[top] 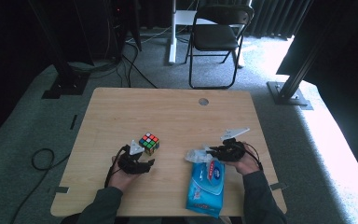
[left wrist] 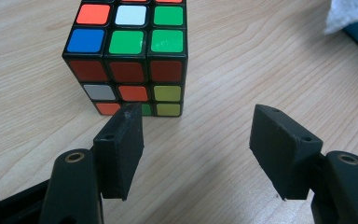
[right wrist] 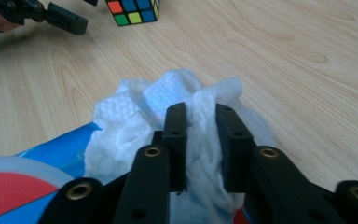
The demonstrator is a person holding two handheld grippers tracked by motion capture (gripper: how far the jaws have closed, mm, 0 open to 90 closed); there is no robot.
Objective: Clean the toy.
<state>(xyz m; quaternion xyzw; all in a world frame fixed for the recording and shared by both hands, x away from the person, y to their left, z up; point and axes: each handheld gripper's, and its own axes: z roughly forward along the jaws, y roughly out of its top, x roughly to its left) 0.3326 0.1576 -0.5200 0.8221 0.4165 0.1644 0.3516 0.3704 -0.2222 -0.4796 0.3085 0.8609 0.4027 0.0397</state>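
A scrambled Rubik's cube (top: pixel 149 143) (left wrist: pixel 128 56) stands on the wooden table (top: pixel 168 112). My left gripper (top: pixel 144 156) (left wrist: pixel 198 126) lies just short of it, open, its left jaw tip close to the cube's bottom edge and nothing between the pads. A blue pack of wet wipes (top: pixel 206 186) (right wrist: pixel 37 163) lies at the front right. A crumpled white wipe (top: pixel 196 155) (right wrist: pixel 140 107) sticks out of its top. My right gripper (top: pixel 210 152) (right wrist: pixel 200 114) is shut on that wipe, with tissue bunched between its pads.
In the right gripper view the cube (right wrist: pixel 133 10) and the left gripper (right wrist: pixel 60 18) show farther off. A round cable hole (top: pixel 203 101) sits near the table's far edge. Beyond the table stands a black folding chair (top: pixel 216 35). A cable (top: pixel 44 158) lies on the floor at left.
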